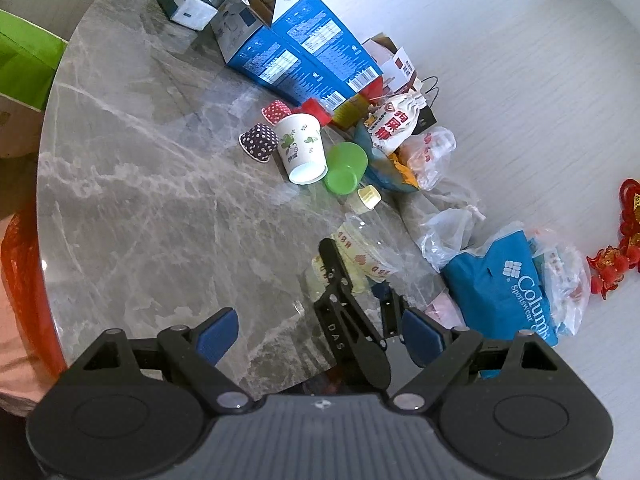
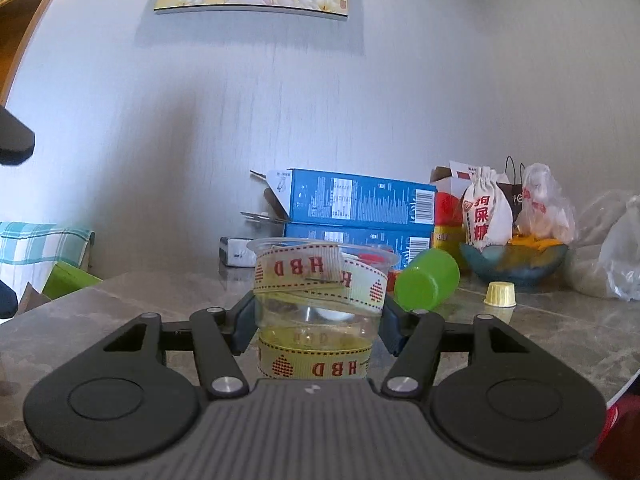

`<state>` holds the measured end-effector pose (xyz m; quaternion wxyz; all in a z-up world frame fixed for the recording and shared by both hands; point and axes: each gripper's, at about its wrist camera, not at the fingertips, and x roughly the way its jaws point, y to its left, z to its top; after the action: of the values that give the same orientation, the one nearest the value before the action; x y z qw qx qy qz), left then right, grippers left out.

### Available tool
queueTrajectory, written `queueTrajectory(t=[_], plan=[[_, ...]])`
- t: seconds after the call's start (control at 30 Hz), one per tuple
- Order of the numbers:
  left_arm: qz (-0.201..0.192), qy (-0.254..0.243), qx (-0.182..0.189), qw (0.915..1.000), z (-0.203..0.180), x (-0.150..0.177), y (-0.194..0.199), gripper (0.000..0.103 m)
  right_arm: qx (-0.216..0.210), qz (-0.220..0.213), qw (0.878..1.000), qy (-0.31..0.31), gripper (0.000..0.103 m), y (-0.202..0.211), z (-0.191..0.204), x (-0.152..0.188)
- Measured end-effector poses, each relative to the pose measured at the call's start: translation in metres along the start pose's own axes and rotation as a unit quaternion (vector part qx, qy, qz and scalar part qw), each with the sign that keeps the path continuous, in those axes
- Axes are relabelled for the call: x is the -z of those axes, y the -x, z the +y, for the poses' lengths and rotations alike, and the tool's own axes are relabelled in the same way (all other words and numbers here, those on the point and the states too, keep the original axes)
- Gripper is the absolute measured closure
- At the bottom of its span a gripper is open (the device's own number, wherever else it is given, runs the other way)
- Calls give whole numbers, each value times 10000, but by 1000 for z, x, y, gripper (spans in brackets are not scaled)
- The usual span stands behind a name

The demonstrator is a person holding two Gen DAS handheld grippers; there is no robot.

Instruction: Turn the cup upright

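Observation:
A clear plastic cup [image 2: 320, 304] wrapped in yellow "HBD" ribbon stands upright, rim up, on the grey marble table [image 2: 120, 304]. My right gripper [image 2: 318, 320] is shut on its sides. In the left wrist view the same cup [image 1: 360, 252] shows with the right gripper's black fingers [image 1: 336, 272] around it. My left gripper [image 1: 316, 336] is open and empty above the table's near edge, just short of the cup.
A green cup [image 1: 345, 168] lies on its side; a white floral paper cup [image 1: 302, 146] and two dotted cups [image 1: 259, 142] stand upside down. Blue boxes [image 1: 304, 48], a bowl, bags [image 1: 504, 280] and a small yellow cup [image 2: 500, 294] crowd the far side.

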<state>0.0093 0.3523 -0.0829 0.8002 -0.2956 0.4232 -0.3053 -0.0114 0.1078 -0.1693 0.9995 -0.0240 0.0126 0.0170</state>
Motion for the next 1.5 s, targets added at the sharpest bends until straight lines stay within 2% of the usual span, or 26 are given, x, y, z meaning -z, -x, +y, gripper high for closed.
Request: queueTrajectory(t=[0.17,0.23,0.37,0.43,0.47,0.6,0.67,0.7,0.77,0.83,0.93,1.0,1.07,1.2,1.3,1.5], plan=[[-6,-50,7,10000,-4,3,0,12,58,-37,9999,-77,35,2,0,2],[-24,-71,12,10000,-6,4,1,12,75,-37,9999,-121,26,3,-1,3],[-101,-113,-62,9999,-6,6,3,12,-14,0,9997,-233,21,5,-3,3],[-166,-134,-101,9997,-6,7,5,12,-47,-29,9996,-278,10,7,-4,1],[-202,-154,-127,9996,-5,7,6,12,-60,-40,9995,-291,8,9,-4,0],[-402,-394,-476,9973,-7,9,12,11,-24,-53,9993,-370,5,22,-10,-11],[-572,-646,-882,9924,-14,10,16,10,-29,10,9987,-499,1,35,-17,-24],[-701,-849,-1182,9869,-21,11,19,8,-49,37,9985,-548,1,42,-21,-32],[-931,-1197,-1598,9754,-34,11,24,7,-9,325,9971,-683,1,53,-27,-57],[-1094,-1529,-1830,9650,-52,9,29,6,75,737,9935,-860,1,59,-33,-81],[-1145,-1981,-1866,9554,-79,5,35,6,-81,1444,9821,-1203,1,65,-41,-116],[-1145,-2176,-1798,9525,-97,4,40,6,12,1932,9731,-1258,1,65,-44,-132],[-1138,-2315,-1670,9516,-110,3,45,5,51,2244,9662,-1270,1,67,-46,-144],[-1027,-2643,-1438,9481,-137,11,47,4,94,2269,9673,-1131,1,79,-49,-160],[-1010,-2789,-1454,9439,-151,22,44,4,50,2365,9643,-1190,1,83,-54,-161],[-952,-2883,-1444,9418,-161,40,41,4,15,2524,9605,-1171,1,94,-57,-161]])
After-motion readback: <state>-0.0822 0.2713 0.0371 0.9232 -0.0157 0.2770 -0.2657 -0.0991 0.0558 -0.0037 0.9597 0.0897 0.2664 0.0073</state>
